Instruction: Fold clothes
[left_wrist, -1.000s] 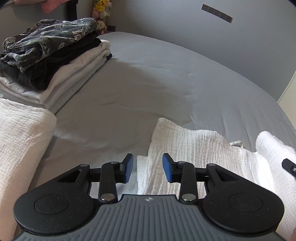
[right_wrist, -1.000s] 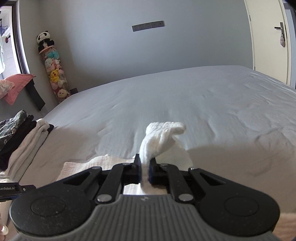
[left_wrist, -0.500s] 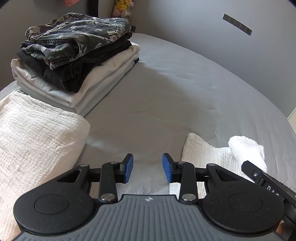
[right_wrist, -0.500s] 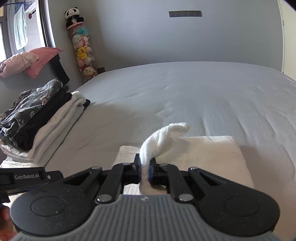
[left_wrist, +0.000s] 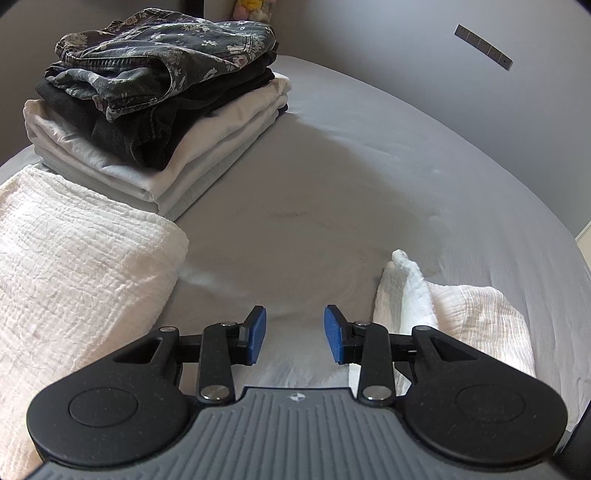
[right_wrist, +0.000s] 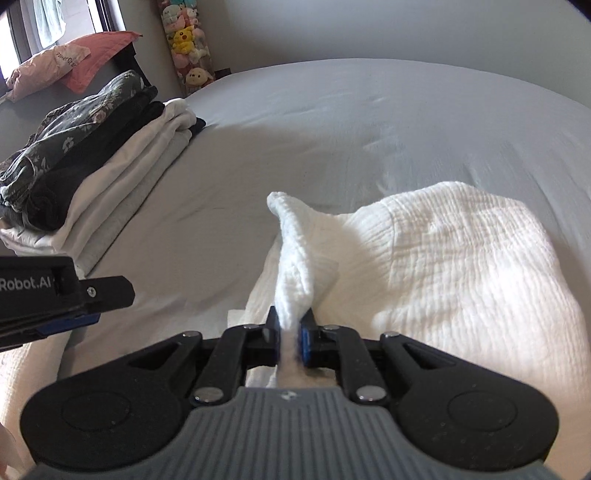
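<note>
Right gripper (right_wrist: 289, 334), jaws just easing apart, pinches white cloth (right_wrist: 443, 266); left gripper (left_wrist: 294, 334) gapes empty.

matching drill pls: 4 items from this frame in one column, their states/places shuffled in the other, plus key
1. left gripper
2. right gripper
3. floral denim garment
4. white textured cloth

A. top of the folded stack
B. lying on the grey bed, one corner pulled up
C. jaws apart, nothing between them
D. a bunched white corner between its pads, jaws just opening

Pairs: 1-C, 2-D, 3-A, 4-B
</note>
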